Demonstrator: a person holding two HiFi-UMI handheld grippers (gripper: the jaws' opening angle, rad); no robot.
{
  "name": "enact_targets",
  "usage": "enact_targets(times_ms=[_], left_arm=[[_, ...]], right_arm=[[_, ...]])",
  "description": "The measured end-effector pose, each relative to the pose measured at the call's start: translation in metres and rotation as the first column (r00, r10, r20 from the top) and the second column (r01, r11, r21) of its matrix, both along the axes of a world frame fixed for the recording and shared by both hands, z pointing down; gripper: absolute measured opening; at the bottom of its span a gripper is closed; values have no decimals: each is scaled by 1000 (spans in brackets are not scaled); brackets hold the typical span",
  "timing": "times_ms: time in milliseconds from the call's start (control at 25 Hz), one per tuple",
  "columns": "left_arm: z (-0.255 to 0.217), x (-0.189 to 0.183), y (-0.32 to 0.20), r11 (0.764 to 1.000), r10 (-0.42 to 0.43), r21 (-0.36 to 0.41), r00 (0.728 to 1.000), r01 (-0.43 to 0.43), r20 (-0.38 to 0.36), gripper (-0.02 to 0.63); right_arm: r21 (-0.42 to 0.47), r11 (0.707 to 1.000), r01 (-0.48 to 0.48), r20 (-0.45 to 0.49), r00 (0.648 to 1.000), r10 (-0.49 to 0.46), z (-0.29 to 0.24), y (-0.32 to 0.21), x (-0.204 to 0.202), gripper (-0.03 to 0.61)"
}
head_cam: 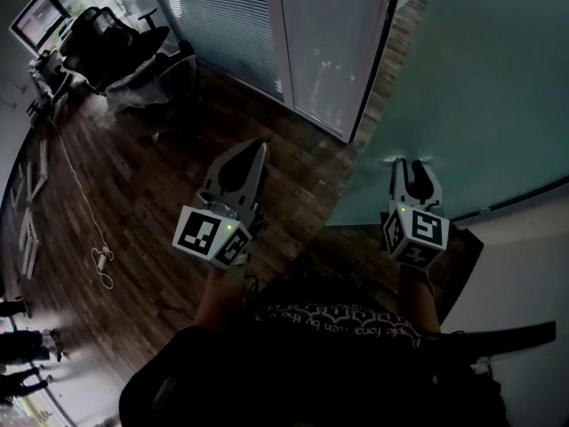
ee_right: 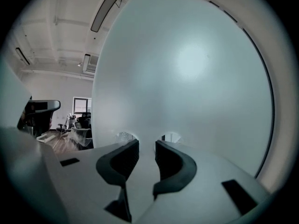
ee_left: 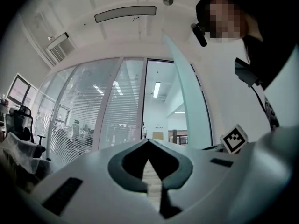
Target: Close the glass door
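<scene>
Two tools: left tool (head_cam: 257,147) closed empty, right tool (head_cam: 414,165) parted at one glass door (head_cam: 480,87).

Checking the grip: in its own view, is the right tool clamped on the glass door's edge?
No: the right tool faces the glass door flat-on, jaws apart with nothing between them.
</scene>
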State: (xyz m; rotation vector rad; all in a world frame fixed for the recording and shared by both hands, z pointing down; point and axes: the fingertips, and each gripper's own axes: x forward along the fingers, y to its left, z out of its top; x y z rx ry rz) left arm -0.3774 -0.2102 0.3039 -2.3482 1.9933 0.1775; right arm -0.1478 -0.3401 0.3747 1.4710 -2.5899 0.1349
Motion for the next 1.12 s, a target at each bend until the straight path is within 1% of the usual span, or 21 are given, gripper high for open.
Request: enact_targets(times_ms=[160, 320, 600, 720, 800, 960, 1120], left_arm=[[-9, -15, -25, 996, 84, 24, 996, -84, 19, 2], [-5, -25, -38, 991, 133, 9, 991, -134, 20, 2], [6, -45, -59, 992, 127, -23, 992, -127, -8, 2], [8, -47, -71, 992, 125, -12, 992, -126, -32, 2], [10, -46, -79, 992, 129, -7, 991, -129, -23, 2], [11, -50, -101, 993, 117, 2, 993, -117, -30, 2], [8, -57, -130, 995, 96, 4, 995, -96, -7, 2]], right_arm=[[5, 999, -51, 0, 999, 51, -1, -19, -8, 110], [3, 997, -82, -6, 997, 82, -1, -34, -14, 110], [8, 994, -109, -20, 994, 109, -2, -70, -27, 110], [-1, 993, -116, -27, 993, 115, -2, -85, -31, 110], [-14, 992, -122, -35, 992, 122, -2, -93, -33, 110], [9, 989, -148, -13, 989, 148, 0, -116, -37, 110], [12, 989, -148, -14, 989, 149, 0, -137, -44, 110]])
